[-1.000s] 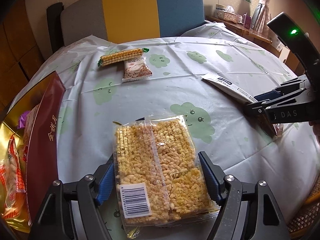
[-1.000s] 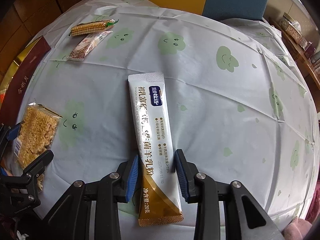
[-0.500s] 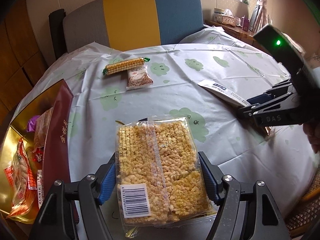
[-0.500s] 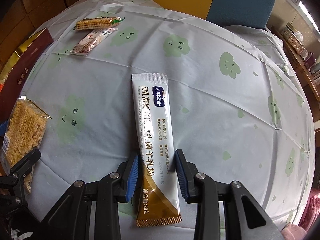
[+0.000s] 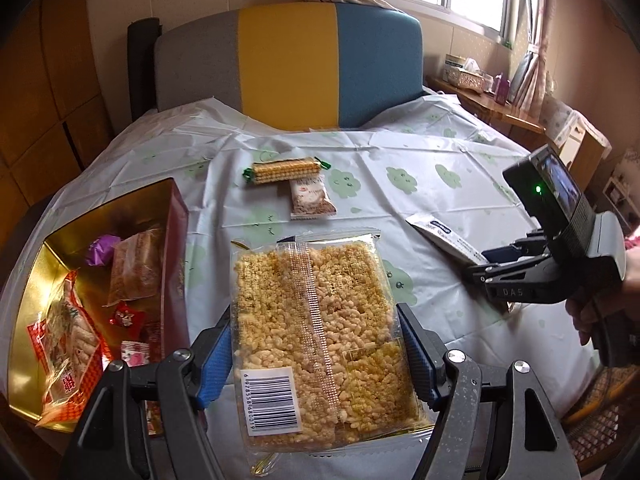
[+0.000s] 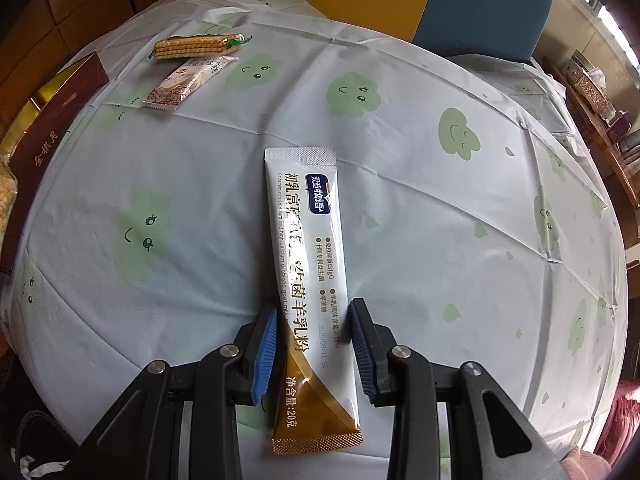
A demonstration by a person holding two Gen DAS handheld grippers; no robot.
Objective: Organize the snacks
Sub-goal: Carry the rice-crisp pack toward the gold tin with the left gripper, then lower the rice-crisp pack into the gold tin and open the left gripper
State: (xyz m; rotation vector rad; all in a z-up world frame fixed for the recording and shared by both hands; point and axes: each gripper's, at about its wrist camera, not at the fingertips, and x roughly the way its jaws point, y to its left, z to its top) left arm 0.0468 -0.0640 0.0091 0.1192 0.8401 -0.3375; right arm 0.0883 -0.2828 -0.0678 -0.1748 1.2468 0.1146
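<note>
- While the left tongs [image 5: 316, 352] clenched the puffed-rice cake pack [image 5: 316, 332] by its two long sides, the gold-lined box [image 5: 36, 280] lay to their left, close by, with its red wall [image 5: 178, 240] between pack and cavity.
- Pack, long axis: ran straight out along the fingers, barcode end nearest me, far end toward the chair [image 5: 288, 68]. It appeared clear of the bench [image 5: 400, 152].
- Box, contents: several wrapped snacks already inside; room remained, by my judgement, toward the far end.
- Judgement: the coming move was a swing to the left over the red wall, then a drop; the left hand was plainly the nearer to the box.
- Left hand, pose: pitched forward and down at a moderate slant, pack carried nearly flat.
- Right tongs [image 6: 312, 344]: narrowed on the milk-powder sachet [image 6: 308, 264], blue pads [image 6: 264, 348] at both its edges, near the gold lower end. The sachet's long axis ran along the fingers; I could not tell whether it rested on the bench or was lifted.
- Right hand, pose: aimed steeply down, well to the right of the box.
- Remaining on the bench, far side: wafer-roll pack [image 5: 286, 170] and small pale packet [image 5: 312, 198], touching, well apart from both tongs.
</note>
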